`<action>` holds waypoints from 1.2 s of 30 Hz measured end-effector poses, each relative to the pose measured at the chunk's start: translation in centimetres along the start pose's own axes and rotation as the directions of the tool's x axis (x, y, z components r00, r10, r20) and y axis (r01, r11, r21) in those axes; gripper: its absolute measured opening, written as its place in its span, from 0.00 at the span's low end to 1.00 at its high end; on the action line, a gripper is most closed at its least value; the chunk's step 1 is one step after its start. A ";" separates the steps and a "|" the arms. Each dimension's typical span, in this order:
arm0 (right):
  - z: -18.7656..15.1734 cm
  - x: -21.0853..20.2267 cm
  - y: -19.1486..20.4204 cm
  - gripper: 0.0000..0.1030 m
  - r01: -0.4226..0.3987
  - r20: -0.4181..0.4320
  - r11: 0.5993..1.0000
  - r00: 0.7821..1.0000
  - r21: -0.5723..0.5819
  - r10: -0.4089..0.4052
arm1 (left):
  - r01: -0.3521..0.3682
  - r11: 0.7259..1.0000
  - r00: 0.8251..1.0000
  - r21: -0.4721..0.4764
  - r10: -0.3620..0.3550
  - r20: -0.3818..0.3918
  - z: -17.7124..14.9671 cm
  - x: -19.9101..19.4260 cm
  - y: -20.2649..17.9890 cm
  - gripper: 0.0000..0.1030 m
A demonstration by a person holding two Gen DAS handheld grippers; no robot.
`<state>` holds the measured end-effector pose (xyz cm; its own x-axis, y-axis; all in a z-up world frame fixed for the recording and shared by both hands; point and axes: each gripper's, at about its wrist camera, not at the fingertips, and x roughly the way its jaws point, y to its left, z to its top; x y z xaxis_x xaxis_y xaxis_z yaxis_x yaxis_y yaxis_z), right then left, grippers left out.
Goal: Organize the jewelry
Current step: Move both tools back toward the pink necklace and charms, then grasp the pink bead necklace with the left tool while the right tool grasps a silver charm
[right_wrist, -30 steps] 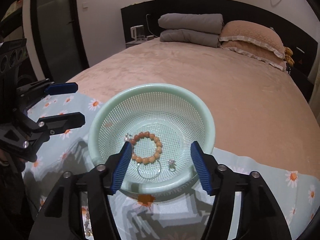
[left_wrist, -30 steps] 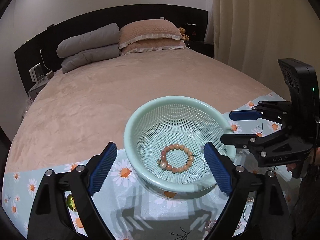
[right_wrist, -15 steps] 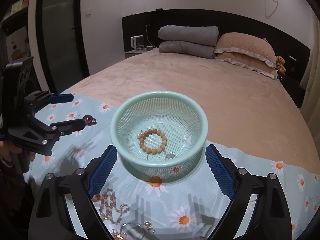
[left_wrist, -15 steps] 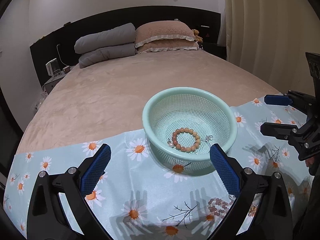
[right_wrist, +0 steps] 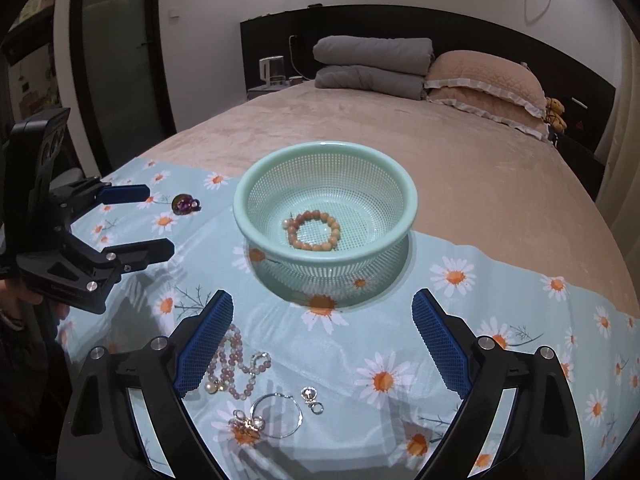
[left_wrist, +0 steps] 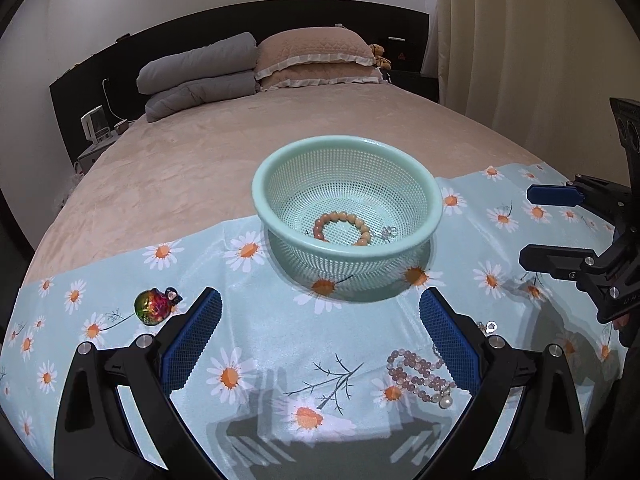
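A mint mesh basket (left_wrist: 434,208) (right_wrist: 408,200) stands on a daisy-print cloth (left_wrist: 260,344) (right_wrist: 392,344). An orange bead bracelet (left_wrist: 340,227) (right_wrist: 314,230) and a small silver piece (left_wrist: 388,233) lie in it. A pink bead necklace (left_wrist: 418,372) (right_wrist: 234,364), a silver hoop (right_wrist: 278,416), small earrings (right_wrist: 312,398) and a pearl charm (right_wrist: 246,424) lie on the cloth. An iridescent brooch (left_wrist: 154,306) (right_wrist: 185,203) lies at the left. My left gripper (left_wrist: 318,344) (right_wrist: 136,220) and right gripper (right_wrist: 322,344) (left_wrist: 548,224) are open and empty, both short of the basket.
The cloth covers the foot of a bed with a tan blanket (left_wrist: 240,148). Grey folded quilts (left_wrist: 200,76) and tan pillows (left_wrist: 316,56) lie at the headboard. A curtain (left_wrist: 520,40) hangs at the right.
Both grippers have pulled back and up from over the basket. The loose jewelry on the cloth has come into view.
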<state>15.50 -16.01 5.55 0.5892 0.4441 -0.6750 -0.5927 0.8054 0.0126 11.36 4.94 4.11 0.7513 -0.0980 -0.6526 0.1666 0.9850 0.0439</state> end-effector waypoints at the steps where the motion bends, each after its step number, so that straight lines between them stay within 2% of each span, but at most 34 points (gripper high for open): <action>1: -0.5 0.1 0.1 0.84 0.004 -0.003 1.000 1.000 0.002 -0.004 | 0.000 1.000 1.000 0.013 0.000 -0.009 -0.4 0.3 -0.3 0.94; 7: -4.0 1.4 0.7 0.84 0.050 -0.059 0.999 0.997 -0.010 -0.050 | 0.002 0.998 0.998 0.060 0.001 -0.065 -2.7 2.6 -1.7 0.94; 10: -5.5 2.2 0.8 0.84 0.091 -0.086 0.996 0.992 -0.009 -0.092 | -0.021 0.996 0.996 0.086 0.028 -0.084 -3.7 3.6 -2.2 0.94; 14: -7.5 3.2 1.0 0.84 0.173 -0.084 0.985 0.981 -0.001 -0.173 | -0.002 0.996 0.996 0.085 0.010 -0.092 -5.0 4.8 -2.4 0.94; 17: -9.3 3.7 1.0 0.84 0.275 -0.063 0.961 0.960 0.015 -0.273 | 0.002 0.996 0.998 0.085 0.004 -0.068 -5.9 5.2 -2.5 0.94; 21: -8.9 4.5 0.8 0.84 0.273 -0.107 0.960 0.958 0.053 -0.267 | 0.014 0.997 0.993 0.082 -0.005 -0.119 -6.2 6.5 -2.8 0.94; 24: -9.0 5.0 1.7 0.84 0.245 -0.116 0.968 0.964 0.058 -0.238 | 0.028 0.995 0.993 0.100 -0.016 -0.119 -6.4 6.8 -3.5 0.94; 27: -9.3 5.7 2.1 0.83 0.271 -0.137 0.961 0.955 0.057 -0.261 | 0.025 0.992 0.989 0.124 -0.007 -0.148 -6.6 7.6 -3.9 0.94; 30: -9.1 5.3 1.2 0.82 0.214 -0.116 0.965 0.973 0.155 -0.197 | 0.038 0.993 0.988 0.108 -0.022 -0.151 -6.7 7.8 -3.6 0.94; 32: -9.3 5.8 0.4 0.66 0.203 -0.138 0.956 0.975 0.210 -0.176 | 0.033 0.994 0.989 0.104 -0.018 -0.144 -6.8 7.7 -3.6 0.94; 33: -9.5 6.2 0.2 0.53 0.207 -0.161 0.952 0.972 0.226 -0.173 | 0.028 0.994 0.990 0.107 -0.013 -0.141 -6.9 7.7 -3.7 0.94; 35: -9.7 6.3 0.4 0.49 0.214 -0.162 0.952 0.970 0.220 -0.180 | 0.019 0.992 0.991 0.122 -0.002 -0.134 -6.9 7.6 -4.1 0.93; 36: -9.7 6.4 0.7 0.49 0.208 -0.165 0.956 0.971 0.207 -0.175 | 0.024 0.991 0.992 0.129 -0.007 -0.130 -6.9 7.5 -4.3 0.87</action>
<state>13.50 -16.43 -5.89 0.5850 0.2251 -0.7792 -0.3304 0.9435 0.0245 11.86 0.98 -6.23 0.6609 -0.0862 -0.7455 0.2658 0.9559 0.1251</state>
